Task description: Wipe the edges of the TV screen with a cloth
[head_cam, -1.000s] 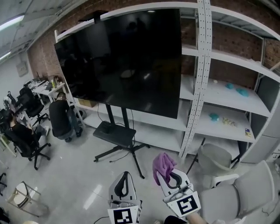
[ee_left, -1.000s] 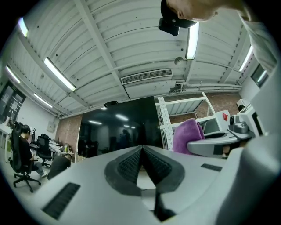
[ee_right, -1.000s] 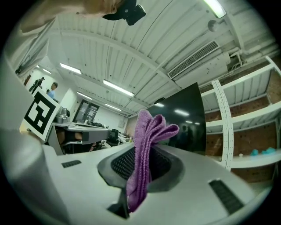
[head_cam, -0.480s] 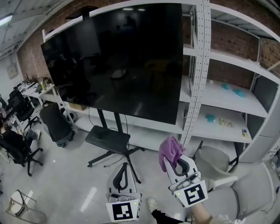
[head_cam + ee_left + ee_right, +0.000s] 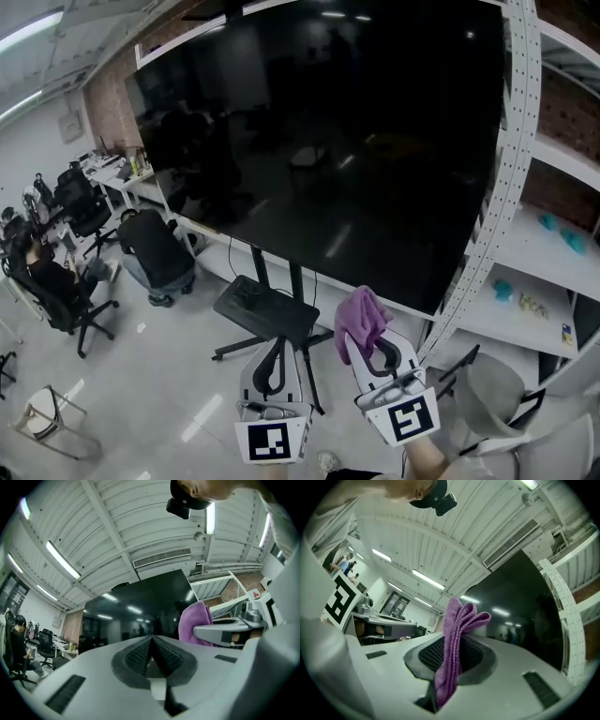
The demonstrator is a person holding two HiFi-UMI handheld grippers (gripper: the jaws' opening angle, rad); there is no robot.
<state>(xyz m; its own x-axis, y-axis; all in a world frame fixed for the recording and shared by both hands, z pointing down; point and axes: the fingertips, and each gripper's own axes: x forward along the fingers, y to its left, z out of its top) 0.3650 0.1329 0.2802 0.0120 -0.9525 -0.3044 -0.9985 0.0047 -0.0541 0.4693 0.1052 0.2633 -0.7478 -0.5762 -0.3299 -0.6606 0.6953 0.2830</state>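
The right gripper [image 5: 452, 656] has its fingers [image 5: 480, 657] clenched on the purple cloth [image 5: 458, 618], which sticks up past their tips. Beside it, the left gripper [image 5: 151, 643] has its fingers pressed together on nothing. The TV screen [image 5: 356, 141] stands ahead of and above both pairs of fingers, long axis running left to right. Its lower right corner lies nearest the cloth, so the right gripper looks better placed to begin.

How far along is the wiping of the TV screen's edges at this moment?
Done: the purple cloth is picked up, clamped between the jaws of the right gripper. In hand: that gripper holds it up near the lower edge of the TV, apparently not touching it. The left gripper is shut and empty. Left: all the wiping of the edges.
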